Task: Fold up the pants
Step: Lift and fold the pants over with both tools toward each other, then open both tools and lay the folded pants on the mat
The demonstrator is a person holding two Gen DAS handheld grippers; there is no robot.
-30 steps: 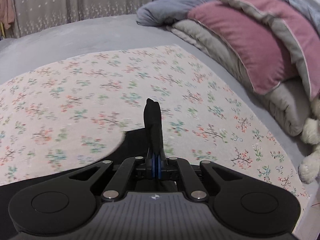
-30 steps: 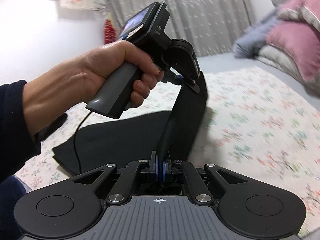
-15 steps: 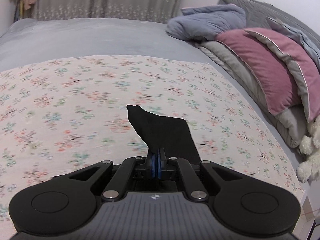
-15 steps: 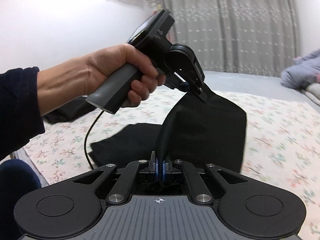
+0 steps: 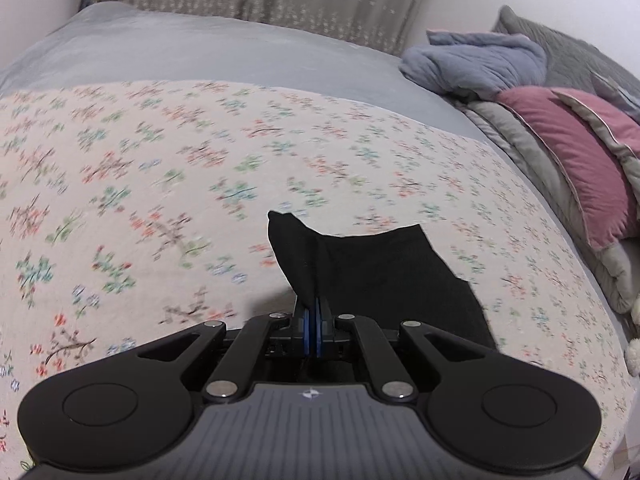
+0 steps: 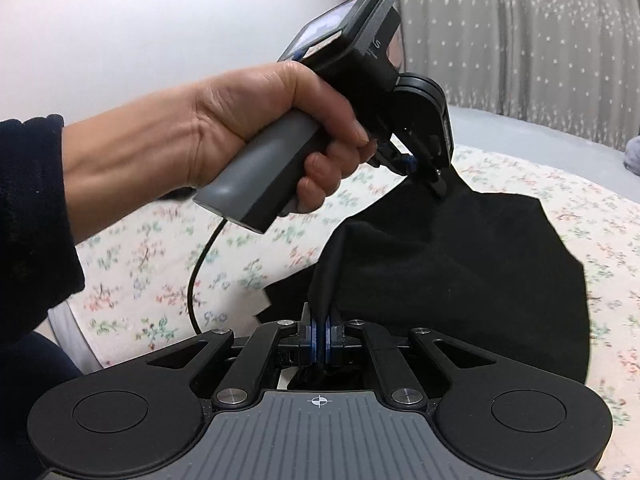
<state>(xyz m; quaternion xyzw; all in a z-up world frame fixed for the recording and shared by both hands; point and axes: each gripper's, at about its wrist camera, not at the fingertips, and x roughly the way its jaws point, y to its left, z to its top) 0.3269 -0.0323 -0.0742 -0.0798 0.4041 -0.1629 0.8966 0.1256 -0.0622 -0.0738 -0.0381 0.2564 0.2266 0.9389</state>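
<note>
**Mid-fold: both jaws clamped on the pants, edge lifted over the bed**

Left gripper [image 5: 312, 312]: jaws together, pinching a black fabric corner. Right gripper [image 6: 320, 334]: jaws together on another bunched edge of the same pants [image 6: 460, 264]. The right wrist view also shows the left hand [image 6: 276, 128] on its handle, holding its corner higher and farther than the right one.

Where the pants are: the held edge is raised off the floral sheet [image 5: 160, 168] and the cloth sags between the two grips. The lower part lies on the sheet to the near left. Pillows [image 5: 576, 152] sit far right, well apart from the work.

My read: this is the carry-over stage of a fold. To do it well:
- Keep both grips level and the span between them taut, so the edge lands straight.
- Bring the lifted edge over the part lying flat and line up the edges before lowering.
- Lower together; release only once the fabric rests on the sheet.
- Risk: the sag bunches into a crease underneath.
</note>
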